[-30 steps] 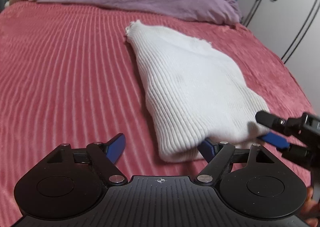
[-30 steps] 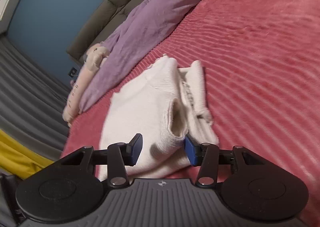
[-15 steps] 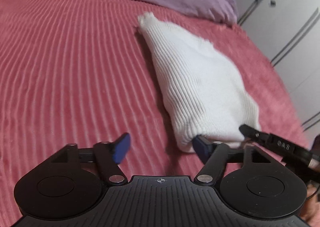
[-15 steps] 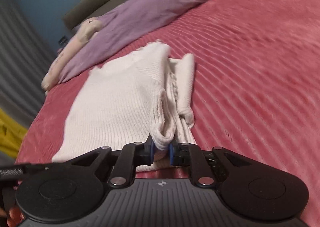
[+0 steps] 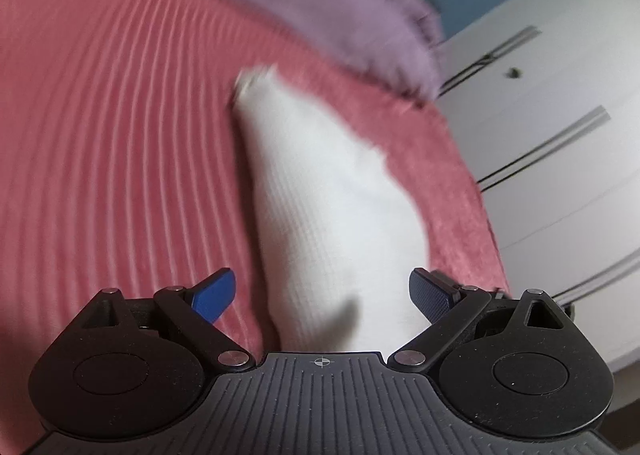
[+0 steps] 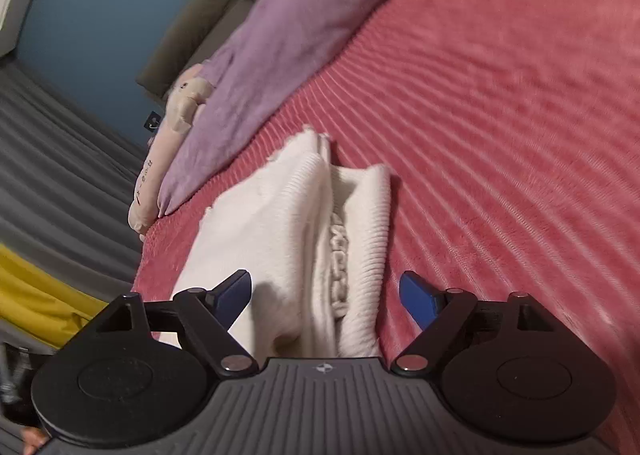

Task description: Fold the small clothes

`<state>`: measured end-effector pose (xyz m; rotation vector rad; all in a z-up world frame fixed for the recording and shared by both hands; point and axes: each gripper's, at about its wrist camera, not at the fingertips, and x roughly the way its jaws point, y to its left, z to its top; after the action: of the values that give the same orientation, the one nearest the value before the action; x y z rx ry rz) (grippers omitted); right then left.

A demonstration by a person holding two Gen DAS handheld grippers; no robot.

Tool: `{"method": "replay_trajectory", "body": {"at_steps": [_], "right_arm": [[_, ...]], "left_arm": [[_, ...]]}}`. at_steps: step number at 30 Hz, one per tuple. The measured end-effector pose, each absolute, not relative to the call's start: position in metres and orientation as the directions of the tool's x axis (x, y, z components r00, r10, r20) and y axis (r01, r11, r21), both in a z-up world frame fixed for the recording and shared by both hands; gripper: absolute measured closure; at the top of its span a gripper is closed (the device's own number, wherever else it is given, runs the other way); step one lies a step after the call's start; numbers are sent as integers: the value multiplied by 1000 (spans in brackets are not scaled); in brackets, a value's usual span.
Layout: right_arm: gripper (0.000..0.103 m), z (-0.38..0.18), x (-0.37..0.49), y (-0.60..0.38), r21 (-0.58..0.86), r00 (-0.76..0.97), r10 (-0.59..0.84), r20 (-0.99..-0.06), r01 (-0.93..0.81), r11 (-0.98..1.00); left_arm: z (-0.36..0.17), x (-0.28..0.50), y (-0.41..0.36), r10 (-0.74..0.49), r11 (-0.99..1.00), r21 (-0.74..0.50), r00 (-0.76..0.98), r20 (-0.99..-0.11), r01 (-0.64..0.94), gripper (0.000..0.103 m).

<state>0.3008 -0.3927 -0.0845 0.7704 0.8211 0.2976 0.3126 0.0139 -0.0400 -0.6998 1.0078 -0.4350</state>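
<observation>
A white ribbed knit garment [image 5: 328,191] lies folded on the red ribbed bedspread [image 5: 112,127]. In the left wrist view it is blurred and runs from mid-frame down between the blue pads of my left gripper [image 5: 322,297]. That gripper's jaws are opening wide and the pads stand clear of the cloth. In the right wrist view the same garment [image 6: 280,223] shows stacked layers and a folded sleeve on its right side. My right gripper [image 6: 326,297] is opening too, its pads apart on either side of the near edge, not pressing it.
A purple duvet [image 6: 304,15] lies bunched at the head of the bed with a pale soft toy [image 6: 176,123] beside it. White wardrobe doors [image 5: 560,127] stand past the bed's right edge. Grey curtains [image 6: 52,159] and yellow cloth [image 6: 36,295] lie to the left.
The right gripper, shut on the garment's folded edge half a second ago, has let go and spread. The left gripper has widened and swung, so the garment now sits between its pads.
</observation>
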Motion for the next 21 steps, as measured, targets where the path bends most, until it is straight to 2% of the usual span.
{"method": "replay_trajectory", "body": {"at_steps": [2,5,6,7,8,9,10,11,15,18,21], "right_arm": [[17,-90,305,-392,758,650,560,-514,38,651],[16,-89,314,-384,793,640,608,-470,3,609],[16,-89,319,-379,782,633,605,-483,0,624],[16,-88,323,-373,759,623,597,-505,-8,651],[23,-88,327,-369,738,615,589,-524,-18,675],[33,-88,329,-364,710,615,566,-549,-13,704],[48,-87,329,-361,680,616,540,-574,-9,733],[53,-85,328,-358,669,622,530,-576,-13,743],[58,-62,315,-335,602,659,503,-560,-95,793],[58,-48,308,-306,590,648,547,-529,-181,787],[52,-45,309,-276,556,641,549,-536,-221,801]], "left_arm": [[-60,326,9,-656,661,-749,459,-599,-32,7],[-76,340,0,-677,624,-780,471,-565,-39,8],[-78,342,-5,-679,626,-780,472,-562,-28,8],[-79,346,-8,-675,635,-772,475,-565,-16,15],[-77,348,-11,-661,655,-756,478,-579,-9,32],[-76,349,-12,-644,680,-733,474,-601,-5,42],[-76,350,-10,-652,678,-735,467,-597,9,49],[-71,348,-7,-656,675,-737,469,-591,16,53],[-32,335,5,-649,697,-707,521,-555,115,56],[-7,320,26,-592,744,-655,579,-560,128,54],[-5,310,45,-445,853,-517,613,-653,69,42]]}}
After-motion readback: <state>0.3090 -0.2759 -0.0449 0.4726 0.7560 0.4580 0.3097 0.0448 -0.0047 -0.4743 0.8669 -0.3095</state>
